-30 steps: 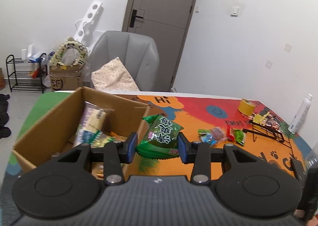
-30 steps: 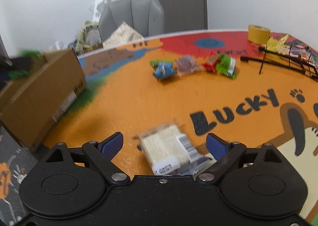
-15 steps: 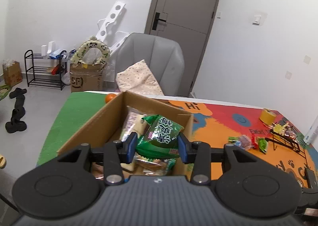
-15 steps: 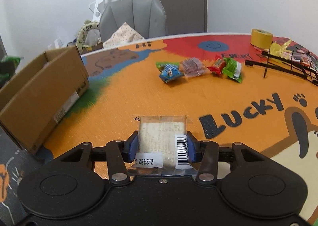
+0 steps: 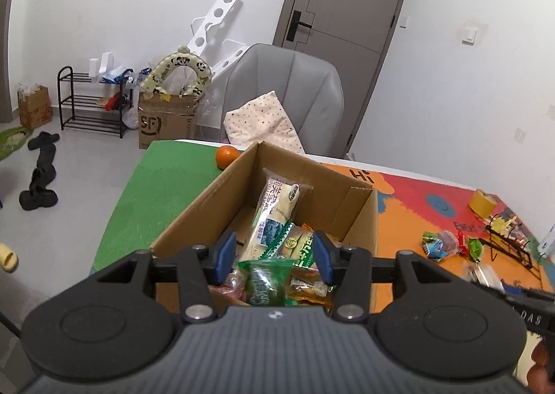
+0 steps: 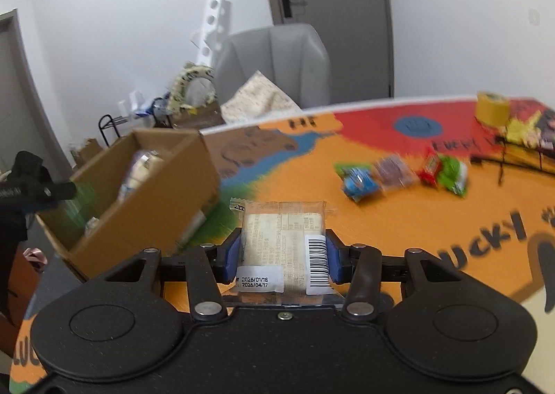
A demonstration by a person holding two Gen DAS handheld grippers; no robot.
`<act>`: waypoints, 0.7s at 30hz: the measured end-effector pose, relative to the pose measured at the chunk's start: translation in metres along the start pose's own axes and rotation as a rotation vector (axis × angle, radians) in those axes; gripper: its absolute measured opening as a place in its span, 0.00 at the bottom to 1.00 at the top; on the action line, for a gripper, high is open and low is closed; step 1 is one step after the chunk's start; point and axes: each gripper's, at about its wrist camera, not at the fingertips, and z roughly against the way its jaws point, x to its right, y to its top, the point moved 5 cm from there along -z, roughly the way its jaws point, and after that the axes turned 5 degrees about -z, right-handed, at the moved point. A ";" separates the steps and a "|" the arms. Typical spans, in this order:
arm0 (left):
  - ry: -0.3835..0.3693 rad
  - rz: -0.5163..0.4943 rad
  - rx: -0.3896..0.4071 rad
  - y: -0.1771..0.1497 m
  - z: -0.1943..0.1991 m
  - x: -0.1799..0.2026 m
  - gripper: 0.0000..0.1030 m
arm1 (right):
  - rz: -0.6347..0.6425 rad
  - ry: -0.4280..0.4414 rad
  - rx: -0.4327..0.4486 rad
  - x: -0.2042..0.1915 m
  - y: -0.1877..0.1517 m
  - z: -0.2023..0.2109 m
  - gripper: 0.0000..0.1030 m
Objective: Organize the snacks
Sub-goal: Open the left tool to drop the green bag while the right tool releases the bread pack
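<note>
My left gripper (image 5: pixel 272 257) is opening, green packet (image 5: pixel 265 281) loose at lower centre over the cardboard box (image 5: pixel 357 217); right gripper (image 6: pixel 282 255) clamps the clear wafer packet (image 6: pixel 282 238) mid-frame.

White walls (image 5: pixel 138 12), grey door (image 5: pixel 343 12), grey chair (image 5: pixel 288 88), black rack (image 5: pixel 90 99)

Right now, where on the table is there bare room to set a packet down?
Free: the orange stretch between the cardboard box and the loose candies, and the green strip left of the box beside the orange. Crowded: inside the box, and around the wire rack and tape roll.
</note>
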 end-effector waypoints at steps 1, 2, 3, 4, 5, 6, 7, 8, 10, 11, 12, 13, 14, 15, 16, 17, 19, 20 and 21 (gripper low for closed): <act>0.000 0.007 0.004 0.001 0.002 -0.004 0.54 | 0.010 0.009 0.010 -0.006 0.004 0.001 0.44; 0.003 0.011 0.010 0.002 0.004 -0.007 0.59 | 0.015 0.019 0.016 -0.012 0.008 0.002 0.44; 0.007 0.014 0.018 0.003 0.005 -0.009 0.62 | 0.020 0.032 0.022 -0.018 0.012 0.002 0.44; 0.010 0.017 0.024 0.004 0.007 -0.012 0.62 | 0.024 0.041 0.027 -0.024 0.016 0.002 0.44; 0.012 0.021 0.028 0.005 0.009 -0.015 0.64 | 0.028 0.046 0.031 -0.028 0.018 0.002 0.44; 0.012 0.025 0.029 0.005 0.010 -0.017 0.65 | 0.032 0.051 0.035 -0.033 0.021 0.001 0.44; 0.012 0.029 0.029 0.005 0.011 -0.020 0.65 | 0.036 0.057 0.036 -0.039 0.023 0.000 0.44; 0.012 0.033 0.029 0.004 0.011 -0.023 0.66 | 0.039 0.062 0.036 -0.043 0.025 -0.001 0.44; 0.015 0.041 0.026 0.002 0.011 -0.027 0.66 | 0.048 0.073 0.036 -0.053 0.029 -0.003 0.44; 0.016 0.045 0.025 0.002 0.011 -0.030 0.66 | 0.052 0.078 0.037 -0.058 0.031 -0.004 0.44; 0.018 0.049 0.025 0.001 0.012 -0.032 0.66 | 0.057 0.084 0.037 -0.064 0.033 -0.005 0.44; 0.019 0.053 0.026 0.001 0.012 -0.035 0.67 | 0.060 0.090 0.037 -0.068 0.035 -0.006 0.44; 0.021 0.055 0.029 0.001 0.013 -0.037 0.67 | 0.063 0.095 0.037 -0.073 0.037 -0.008 0.44; 0.023 0.058 0.032 0.001 0.014 -0.039 0.68 | 0.067 0.098 0.037 -0.078 0.039 -0.010 0.44; 0.025 0.062 0.037 0.002 0.014 -0.041 0.69 | 0.073 0.102 0.037 -0.082 0.041 -0.011 0.44; 0.028 0.065 0.043 0.002 0.015 -0.043 0.73 | 0.078 0.109 0.036 -0.087 0.042 -0.013 0.44; 0.036 0.072 0.052 0.003 0.016 -0.048 0.75 | 0.085 0.128 0.030 -0.097 0.044 -0.018 0.44; 0.038 0.076 0.053 0.003 0.016 -0.049 0.75 | 0.087 0.133 0.026 -0.101 0.045 -0.020 0.44; 0.040 0.081 0.052 0.003 0.016 -0.051 0.75 | 0.090 0.136 0.024 -0.107 0.046 -0.023 0.44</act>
